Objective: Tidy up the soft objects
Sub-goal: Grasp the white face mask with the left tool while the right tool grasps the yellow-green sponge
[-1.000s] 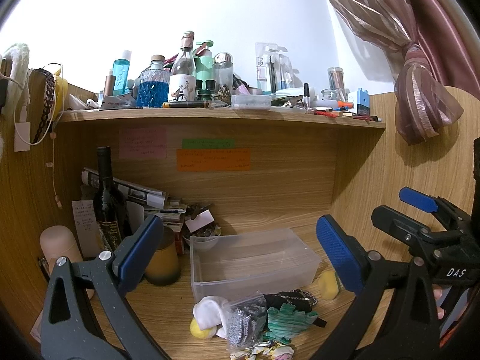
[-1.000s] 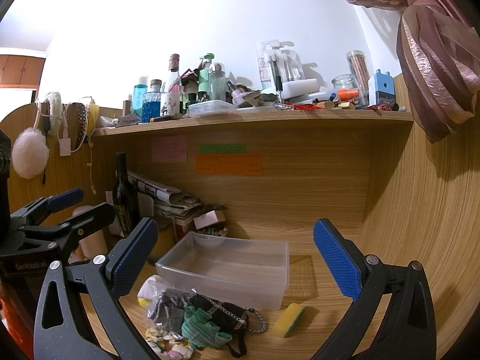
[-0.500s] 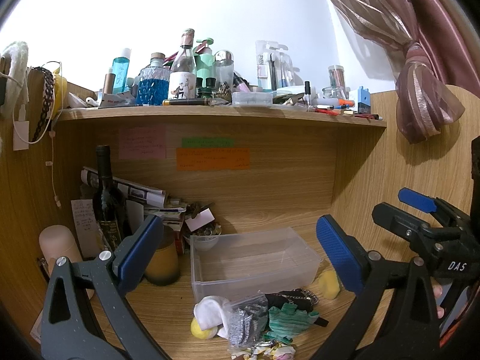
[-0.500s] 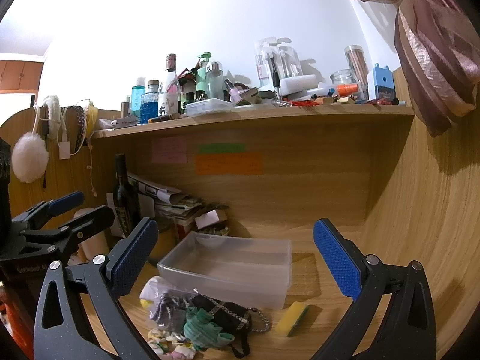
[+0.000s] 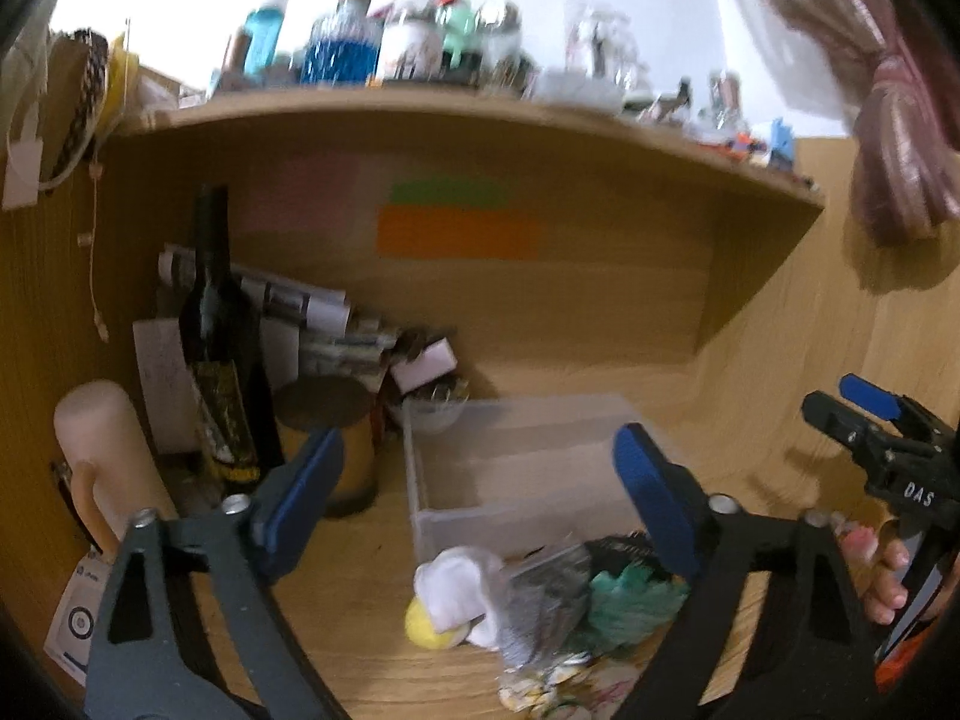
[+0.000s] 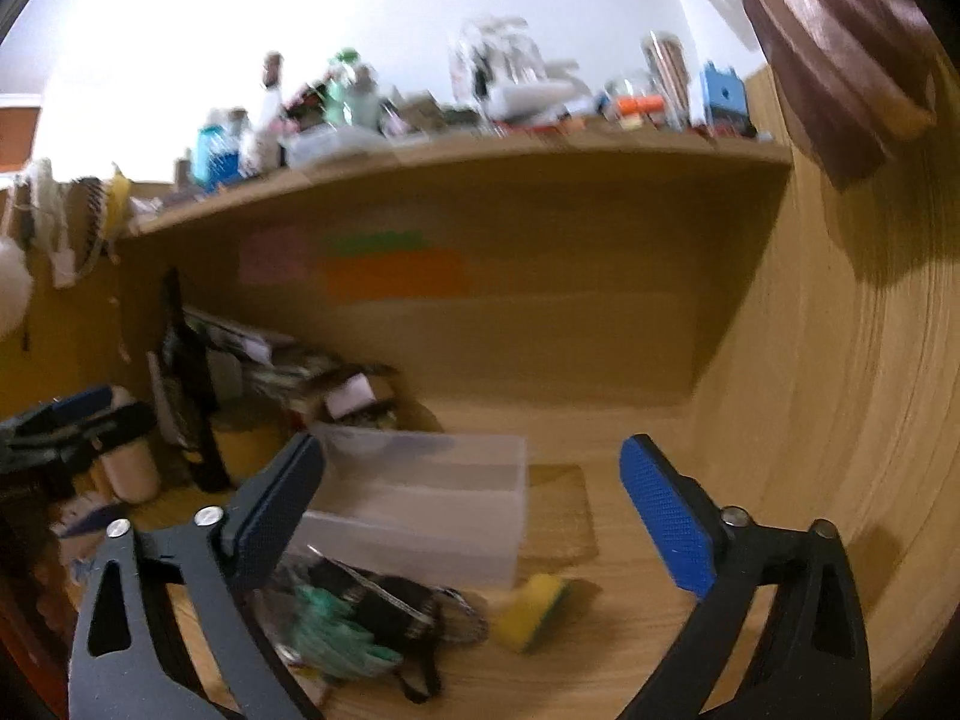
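Note:
A clear plastic bin (image 5: 516,468) stands on the wooden desk; it also shows in the right wrist view (image 6: 420,498). In front of it lies a pile of soft things: a white cloth (image 5: 456,585), a yellow ball (image 5: 426,627), a grey bag (image 5: 540,600), a green cloth (image 5: 630,600) (image 6: 336,636), a black pouch (image 6: 390,600). A yellow sponge (image 6: 531,603) lies right of the pile. My left gripper (image 5: 480,504) is open and empty above the pile. My right gripper (image 6: 480,516) is open and empty above the bin and sponge; it shows at the right of the left wrist view (image 5: 882,420).
A dark wine bottle (image 5: 216,348), a pale cylinder (image 5: 102,456), a brown jar (image 5: 336,444), rolled papers and a small bowl crowd the left back corner. A shelf (image 5: 480,114) full of bottles runs overhead. A pink curtain (image 5: 888,120) hangs at the right.
Both grippers have tilted down and moved in towards the desk; the views are blurred by motion. The bin and pile sit closer. Both stay open.

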The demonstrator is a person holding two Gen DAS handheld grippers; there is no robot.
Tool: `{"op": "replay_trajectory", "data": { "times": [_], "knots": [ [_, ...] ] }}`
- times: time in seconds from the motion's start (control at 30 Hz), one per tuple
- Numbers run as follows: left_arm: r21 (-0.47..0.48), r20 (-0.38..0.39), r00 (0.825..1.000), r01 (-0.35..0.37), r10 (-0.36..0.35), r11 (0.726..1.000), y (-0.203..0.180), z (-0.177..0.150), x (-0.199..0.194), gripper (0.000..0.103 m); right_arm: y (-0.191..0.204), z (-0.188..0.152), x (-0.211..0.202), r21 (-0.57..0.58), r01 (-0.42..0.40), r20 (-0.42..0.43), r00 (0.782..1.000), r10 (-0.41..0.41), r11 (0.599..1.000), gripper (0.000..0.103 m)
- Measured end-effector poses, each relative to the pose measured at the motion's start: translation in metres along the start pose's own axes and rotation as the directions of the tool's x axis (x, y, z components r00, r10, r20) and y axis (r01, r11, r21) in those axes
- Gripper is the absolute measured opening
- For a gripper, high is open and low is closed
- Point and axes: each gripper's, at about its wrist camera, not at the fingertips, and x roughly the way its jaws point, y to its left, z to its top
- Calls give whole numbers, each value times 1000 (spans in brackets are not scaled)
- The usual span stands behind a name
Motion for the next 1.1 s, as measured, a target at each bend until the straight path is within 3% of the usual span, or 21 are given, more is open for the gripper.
{"op": "replay_trajectory", "data": {
  "times": [0.17,0.37,0.6,0.8,1.0,1.1],
  "knots": [
    [7,-92,995,-32,33,999,11,-18,23,78,-20,-18,23,18,31,-103,994,-29,999,75],
    [9,-215,974,-73,73,997,27,-45,46,68,-40,-42,44,41,52,-231,972,-41,998,60],
    [-37,-348,937,-49,33,998,41,-71,70,63,-48,-59,60,55,65,-353,935,-42,996,59],
    [-54,-383,923,7,-27,999,34,-72,83,63,-49,-72,78,88,18,-451,892,23,996,59],
    [-42,-432,901,33,-48,999,28,-74,109,63,-46,-80,96,84,26,-512,859,20,996,59],
    [-52,-434,899,41,-59,998,29,-76,115,63,-47,-84,105,83,27,-540,841,22,996,59]
  ]
}}
